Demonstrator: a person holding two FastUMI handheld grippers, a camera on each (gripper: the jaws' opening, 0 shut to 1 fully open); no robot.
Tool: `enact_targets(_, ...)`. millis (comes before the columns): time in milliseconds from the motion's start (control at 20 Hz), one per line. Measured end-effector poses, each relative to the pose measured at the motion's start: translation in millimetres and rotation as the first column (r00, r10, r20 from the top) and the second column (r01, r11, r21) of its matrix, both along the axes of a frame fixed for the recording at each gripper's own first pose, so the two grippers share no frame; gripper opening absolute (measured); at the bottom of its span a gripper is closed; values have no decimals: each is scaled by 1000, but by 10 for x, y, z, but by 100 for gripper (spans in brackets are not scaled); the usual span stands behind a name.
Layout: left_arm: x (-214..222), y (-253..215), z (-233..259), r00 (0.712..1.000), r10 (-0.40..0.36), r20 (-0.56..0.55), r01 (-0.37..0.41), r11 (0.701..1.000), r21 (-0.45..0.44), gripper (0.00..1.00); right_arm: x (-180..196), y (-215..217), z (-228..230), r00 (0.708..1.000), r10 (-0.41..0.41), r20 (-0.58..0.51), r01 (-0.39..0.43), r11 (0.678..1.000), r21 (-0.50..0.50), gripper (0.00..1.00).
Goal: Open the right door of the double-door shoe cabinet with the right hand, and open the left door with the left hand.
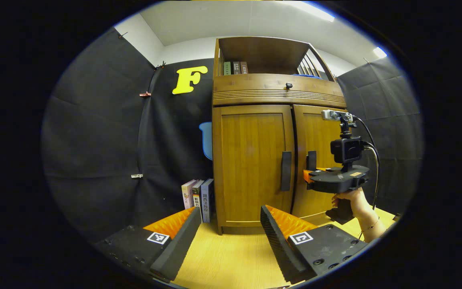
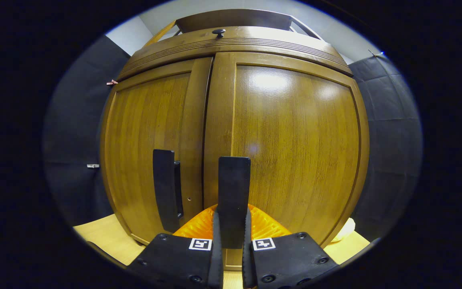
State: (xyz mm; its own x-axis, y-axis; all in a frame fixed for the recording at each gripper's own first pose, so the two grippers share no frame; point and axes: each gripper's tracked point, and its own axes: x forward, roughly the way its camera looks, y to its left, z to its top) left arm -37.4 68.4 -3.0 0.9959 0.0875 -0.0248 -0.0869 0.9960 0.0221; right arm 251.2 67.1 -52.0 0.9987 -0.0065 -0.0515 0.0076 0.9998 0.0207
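Wooden double-door shoe cabinet [image 1: 255, 160] standing upright on the pale wood floor [image 1: 223, 257] against the black cloth wall, both doors flush and closed. Left door [image 1: 251, 164] and right door [image 2: 295, 152] each with a recessed panel of vertical grain and a black vertical bar handle set close to the centre seam. Above the doors, a ribbed drawer front with one small dark knob [image 1: 289, 85], then an open shelf holding a few books [image 1: 236, 68]. More books [image 1: 199, 198] upright on the floor, just beside the cabinet's left side. Right gripper [image 2: 231, 228] up close to the right door, both ribbed fingers pressed against the sides of the right door's handle [image 2: 234, 192], clamped on it near its lower half. From the left gripper view, the same right gripper level at handle height, held by a hand [image 1: 353, 200] from below, wrist angled up. Left gripper [image 1: 231, 228] well back from the cabinet, low over the floor, fingers spread wide with nothing between them, pointed roughly toward the left door. Left door's handle [image 1: 286, 170] untouched.
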Motion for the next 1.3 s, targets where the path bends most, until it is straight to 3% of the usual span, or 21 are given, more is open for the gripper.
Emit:
enact_targets(600, -52, -54, 11, 1000, 14, -2, -14, 1000, -14, 93, -591, -103, 58, 996, 91, -3, -91, 996, 17, 22)
enact_targets(1300, -70, -113, 26, 1000, -27, -2, 27, 1000, 8, 93, -1352, -493, 126, 989, 146, -9, -146, 989, 2, 22)
